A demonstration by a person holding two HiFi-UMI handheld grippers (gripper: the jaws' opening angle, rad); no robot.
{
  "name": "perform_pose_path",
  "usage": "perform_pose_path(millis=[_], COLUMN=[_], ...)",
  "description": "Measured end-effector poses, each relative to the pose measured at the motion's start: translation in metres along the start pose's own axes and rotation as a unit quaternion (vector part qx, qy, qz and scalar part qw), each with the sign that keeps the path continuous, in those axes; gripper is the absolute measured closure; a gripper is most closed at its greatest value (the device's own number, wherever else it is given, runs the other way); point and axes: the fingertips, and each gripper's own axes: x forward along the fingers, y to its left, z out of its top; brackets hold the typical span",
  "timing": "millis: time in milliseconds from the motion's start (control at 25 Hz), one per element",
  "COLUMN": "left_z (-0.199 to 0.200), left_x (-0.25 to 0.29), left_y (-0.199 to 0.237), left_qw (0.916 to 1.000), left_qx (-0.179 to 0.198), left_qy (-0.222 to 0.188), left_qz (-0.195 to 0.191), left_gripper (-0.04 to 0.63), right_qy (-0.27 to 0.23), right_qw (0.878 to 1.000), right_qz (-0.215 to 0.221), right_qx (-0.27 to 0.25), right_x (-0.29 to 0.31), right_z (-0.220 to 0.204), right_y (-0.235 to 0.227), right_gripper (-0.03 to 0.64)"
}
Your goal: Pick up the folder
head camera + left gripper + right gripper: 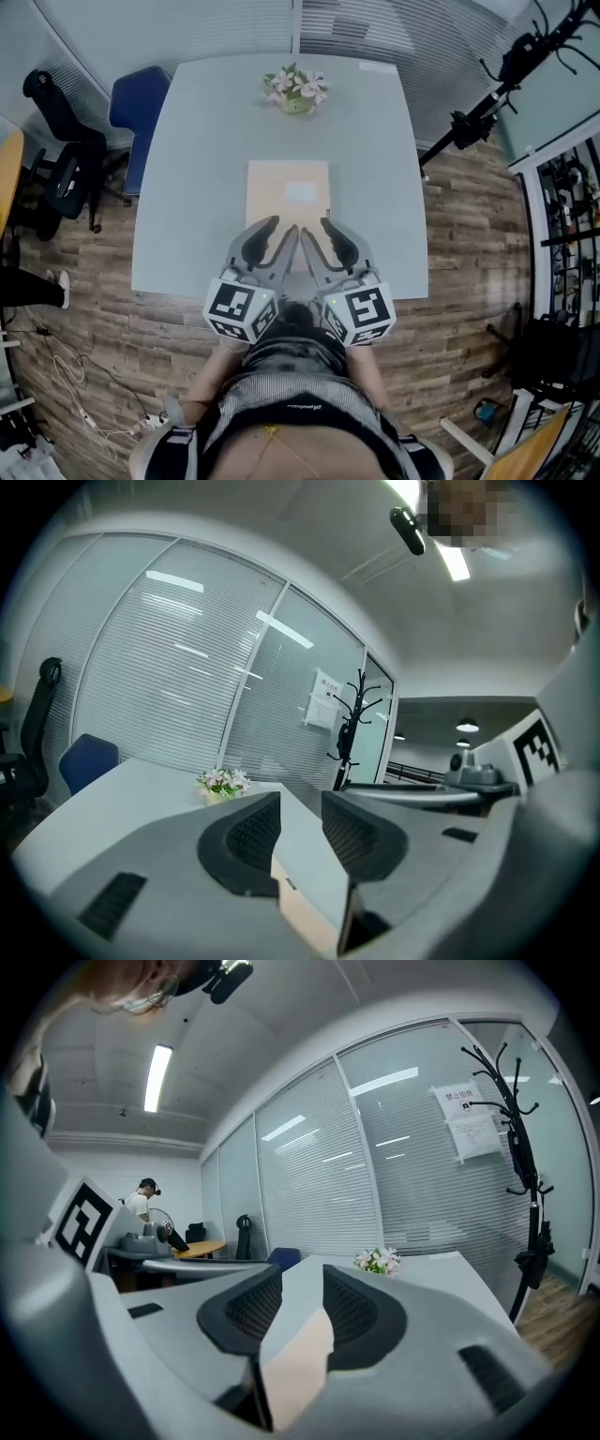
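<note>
A tan folder (288, 192) lies flat in the middle of the pale grey table (206, 169), its near end reaching toward me. Both grippers hover side by side over that near end. My left gripper (279, 231) has its jaws apart, and the folder's near corner (305, 907) shows low in the gap (300, 803) without either pad touching it. My right gripper (319, 229) is open too; the folder (295, 1363) shows below and between its jaws (302, 1279), with no pad on it.
A small pot of flowers (296, 92) stands at the table's far edge. A blue chair (136, 103) and a black office chair (61, 150) sit to the left. A black stand (487, 103) leans at the right. A coat rack (520, 1147) stands by the glass wall.
</note>
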Motion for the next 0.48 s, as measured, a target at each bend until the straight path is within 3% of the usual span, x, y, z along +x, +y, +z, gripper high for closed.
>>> perform_pose_path(millis=[240, 480], left_z=[-0.014, -0.052], left_x=[0.021, 0.036], left_y=[0.034, 0.079], left_qw=[0.9995, 0.9965], left_qx=[-0.009, -0.032], left_qy=[0.028, 0.077], left_qz=[-0.007, 0.003], left_gripper=[0.485, 0.462], right_qy=[0.037, 0.096], right_qw=[0.999, 0.993], right_qz=[-0.031, -0.061], right_qx=[0.014, 0.020], right_x=[0.032, 0.060], right_z=[-0.022, -0.066], right_y=[-0.016, -0.037], right_gripper=[0.465, 0.442])
